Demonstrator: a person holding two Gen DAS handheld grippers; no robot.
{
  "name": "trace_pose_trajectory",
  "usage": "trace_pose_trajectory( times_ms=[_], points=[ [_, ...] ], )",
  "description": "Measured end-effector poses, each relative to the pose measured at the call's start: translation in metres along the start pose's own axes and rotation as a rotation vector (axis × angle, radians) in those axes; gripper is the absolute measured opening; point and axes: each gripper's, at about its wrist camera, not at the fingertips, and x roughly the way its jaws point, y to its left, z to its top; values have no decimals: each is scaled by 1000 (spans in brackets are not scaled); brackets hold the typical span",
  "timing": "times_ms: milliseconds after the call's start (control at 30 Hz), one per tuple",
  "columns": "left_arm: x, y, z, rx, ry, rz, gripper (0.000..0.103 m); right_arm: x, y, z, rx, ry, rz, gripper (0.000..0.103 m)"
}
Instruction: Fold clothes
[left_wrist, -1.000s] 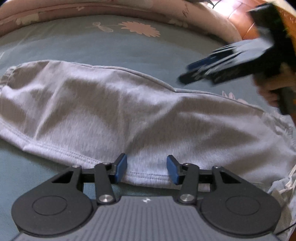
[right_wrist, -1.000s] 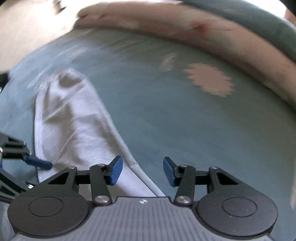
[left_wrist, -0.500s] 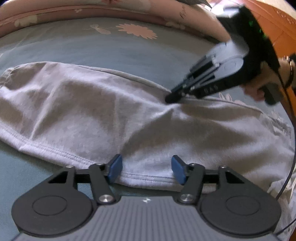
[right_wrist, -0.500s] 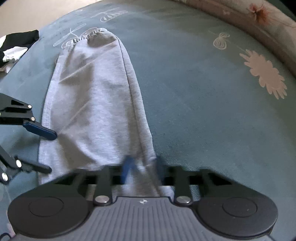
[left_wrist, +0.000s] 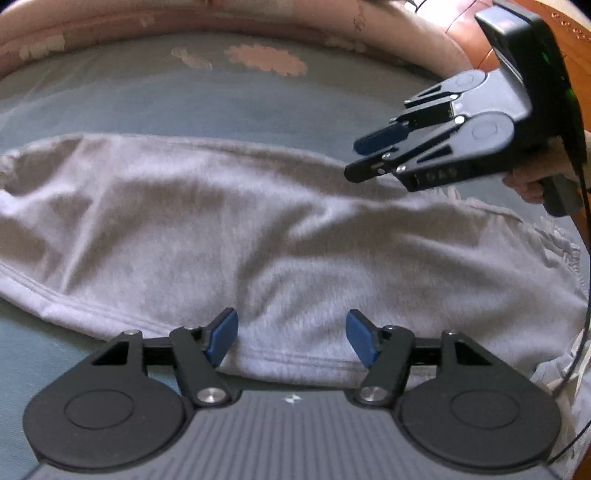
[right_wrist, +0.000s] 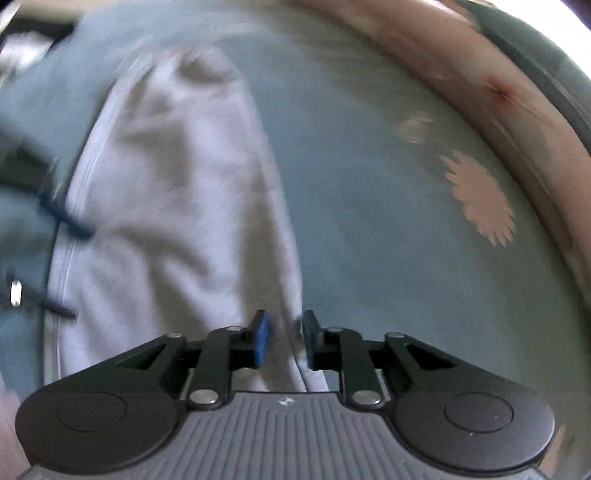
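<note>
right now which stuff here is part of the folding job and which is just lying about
Part of the job:
- grey garment, spread along the bed
- left gripper, open at its near hem
- right gripper, jaws opening, far edge of the garment between them

Just lying about:
- teal bedspread with pink flower print
- pink border
- dark clothing, blurred

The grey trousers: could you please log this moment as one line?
grey trousers: flat on blue bedspread | left gripper: open at near hem | right gripper: opening, above far edge, empty
</note>
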Motion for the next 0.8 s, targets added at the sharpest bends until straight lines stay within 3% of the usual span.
trace_pose_trajectory(
  times_ms=[33,67,100,300,400,467,533,800],
  points=[
    [1,1,1,-4,0,18,65,-3,-7,-1,38,-14,-2,46],
    [2,2,1,-9,1,36,64,-5,-13,-2,64,-23,-7,48],
    [6,6,1,-30,31,50,60,-4,-18,-2,75,-19,-23,48],
    [-10,9,-5,-102,8,62,52,-8,-28,-10,117,-20,-22,48],
    [-11,3,-1,-74,-39,29,52,-7,-24,-8,87,-36,9,48],
    [-2,-2,2,-27,-30,30,52,-3,-24,-6,71,-32,22,48],
    [16,-4,3,-4,33,49,52,5,-34,-6,110,-26,90,48],
    [15,-5,-6,43,10,55,53,44,-67,-15,307,40,453,56]
  ],
)
